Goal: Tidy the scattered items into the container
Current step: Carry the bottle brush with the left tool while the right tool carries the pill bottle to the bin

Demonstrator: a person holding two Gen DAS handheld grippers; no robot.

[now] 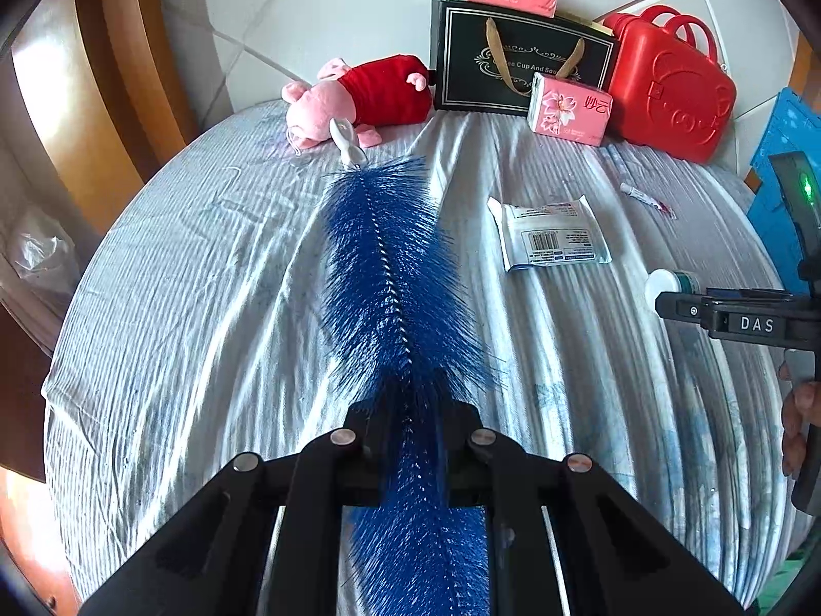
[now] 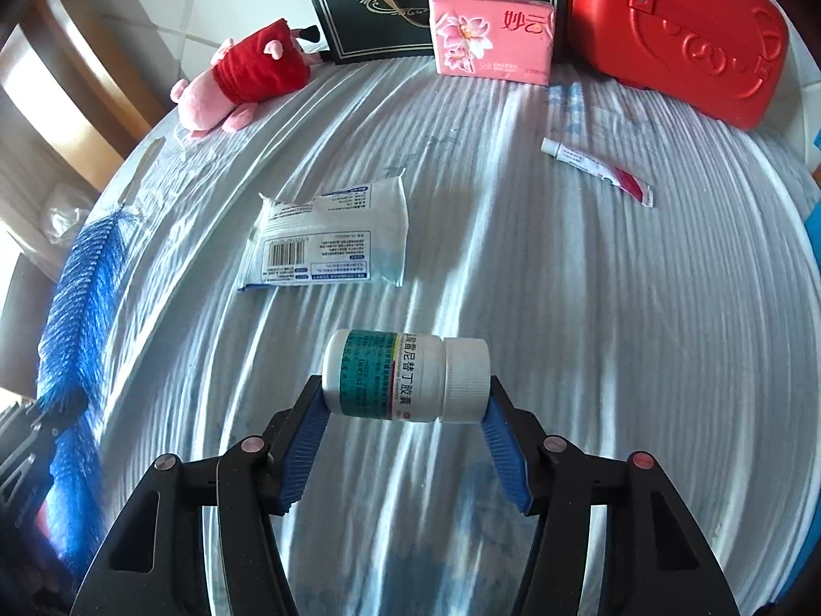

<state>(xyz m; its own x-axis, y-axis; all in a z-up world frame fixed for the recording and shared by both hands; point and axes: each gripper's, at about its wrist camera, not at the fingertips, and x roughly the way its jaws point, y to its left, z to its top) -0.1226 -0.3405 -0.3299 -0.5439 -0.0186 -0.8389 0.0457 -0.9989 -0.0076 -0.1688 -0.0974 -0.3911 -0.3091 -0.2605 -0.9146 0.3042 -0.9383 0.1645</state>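
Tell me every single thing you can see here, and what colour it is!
bottle brush: 1, blue bristles, clamped in left gripper
pill bottle: 1, white and green, sideways in right gripper
wipes packet: 1, white-blue, mid cloth
ointment tube: 1, white-red, right side
tissue packs: 2, pink, one by bag, one on top
gift bag: 1, black, back
plush pig: 1, pink-red, back left
red case: 1, back right
blue crate: 1, far right
left gripper: black
right gripper: black, blue pads
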